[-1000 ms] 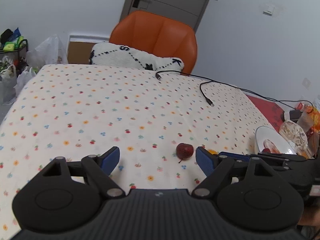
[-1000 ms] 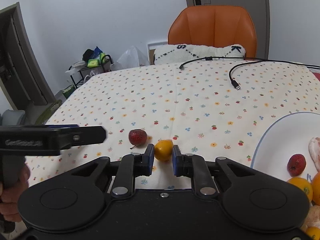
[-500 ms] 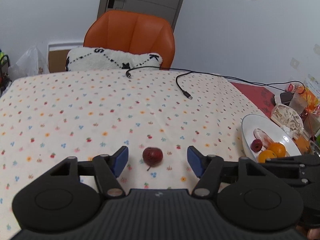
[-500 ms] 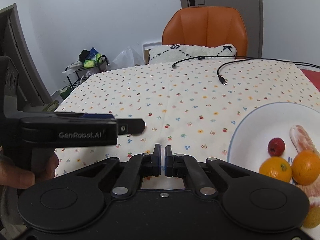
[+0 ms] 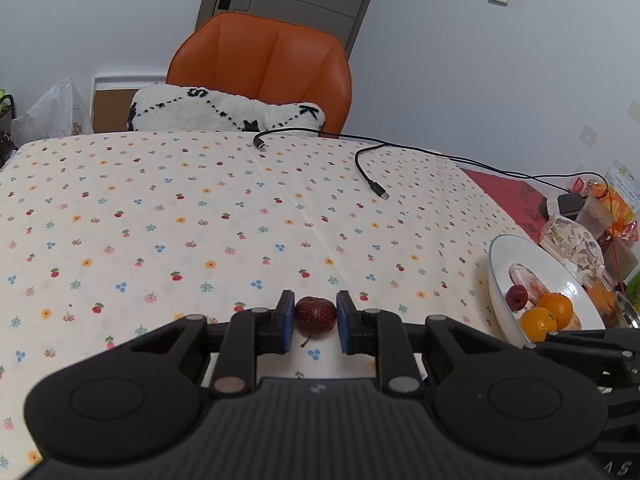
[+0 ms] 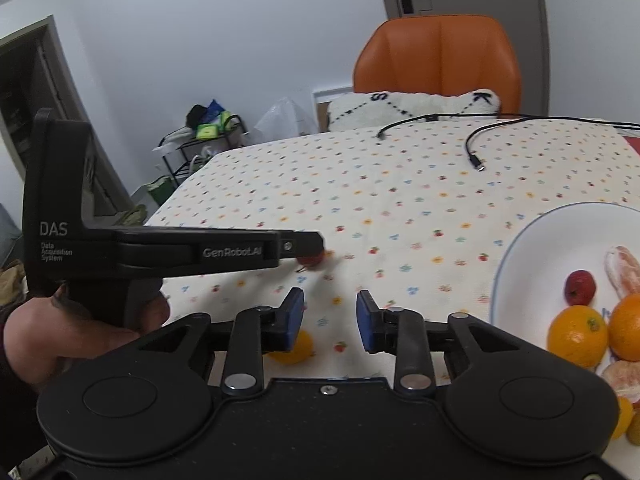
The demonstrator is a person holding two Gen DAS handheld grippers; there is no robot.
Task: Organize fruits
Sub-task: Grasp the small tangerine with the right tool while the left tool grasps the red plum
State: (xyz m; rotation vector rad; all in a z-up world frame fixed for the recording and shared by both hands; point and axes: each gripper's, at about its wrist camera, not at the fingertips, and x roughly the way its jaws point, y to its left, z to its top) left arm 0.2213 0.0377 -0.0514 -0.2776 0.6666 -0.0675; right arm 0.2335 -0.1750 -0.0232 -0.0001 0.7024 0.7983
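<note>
Dark red and round, the small fruit (image 5: 315,315) sits between the blue pads of the left gripper (image 5: 315,322), which pinch it from either side; it rests on the flowered cloth (image 5: 200,220), with no clear long axis, and its thin stem points back toward the gripper body and slightly left. In the right wrist view the same fruit (image 6: 314,260) peeks out under the tip of the left gripper (image 6: 308,246), ahead and to the left of the right gripper (image 6: 330,316), whose fingers are spread apart with nothing between them. An orange (image 6: 294,347) lies on the cloth just behind the right gripper's left finger, partly hidden by it. To the right of those fingers stands the white plate (image 6: 520,248) holding another red fruit (image 6: 580,287), two oranges (image 6: 578,336) and peeled segments (image 6: 624,270).
</note>
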